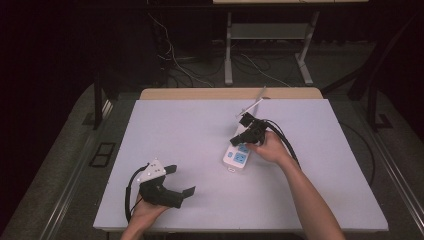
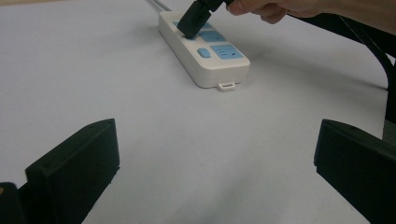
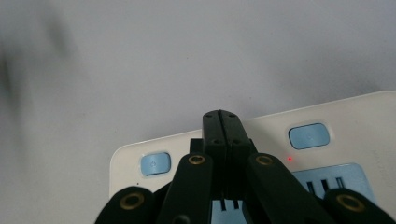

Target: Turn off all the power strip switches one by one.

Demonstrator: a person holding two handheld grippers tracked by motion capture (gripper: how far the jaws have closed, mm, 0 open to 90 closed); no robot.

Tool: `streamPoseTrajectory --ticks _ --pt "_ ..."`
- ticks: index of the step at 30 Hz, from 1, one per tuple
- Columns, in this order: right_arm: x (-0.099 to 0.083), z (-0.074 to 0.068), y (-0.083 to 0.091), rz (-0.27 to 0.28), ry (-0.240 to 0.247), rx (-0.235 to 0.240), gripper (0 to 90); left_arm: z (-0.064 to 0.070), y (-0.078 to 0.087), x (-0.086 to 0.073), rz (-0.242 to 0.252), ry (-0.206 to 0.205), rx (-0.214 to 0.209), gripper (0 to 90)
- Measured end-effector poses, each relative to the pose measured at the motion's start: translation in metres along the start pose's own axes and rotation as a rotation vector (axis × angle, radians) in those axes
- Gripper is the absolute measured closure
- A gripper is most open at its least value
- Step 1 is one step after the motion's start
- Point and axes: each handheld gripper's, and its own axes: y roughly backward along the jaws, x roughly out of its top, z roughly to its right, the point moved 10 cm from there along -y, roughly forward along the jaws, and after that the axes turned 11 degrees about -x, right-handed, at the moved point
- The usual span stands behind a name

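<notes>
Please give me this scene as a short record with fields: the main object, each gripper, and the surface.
object: white plastic power strip with blue sockets and buttons, lying flat
right gripper: jaws closed together, tips down on the strip between two blue buttons
indicator: small red light lit
left gripper: jaws wide apart, holding nothing, away from the strip
surface: pale grey table top

A lab-style recording room, dark around one lit work table.

The white-topped table (image 1: 200, 150) stands on grey carpet (image 1: 65, 165); loose cables (image 1: 175, 65) trail across the floor behind it, beside the metal legs of another bench (image 1: 229, 50), with black-draped surroundings.
</notes>
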Motion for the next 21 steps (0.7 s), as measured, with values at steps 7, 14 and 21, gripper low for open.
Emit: streamPoseTrajectory --ticks 7,14,21 --pt "-0.0014 0.0001 0.0000 0.030 -0.005 -0.003 90.0 -0.0007 -0.0015 -0.0005 -0.003 0.001 -0.002 0.0" --pt "-0.0021 0.0002 0.0000 0.046 -0.002 -0.009 90.0 0.0002 -0.0024 -0.0012 -0.008 -0.002 -0.003 0.0" --pt "-0.0034 0.0009 -0.0003 0.068 -0.020 0.008 90.0 0.0005 -0.0029 -0.0014 -0.009 -0.001 -0.004 0.0"
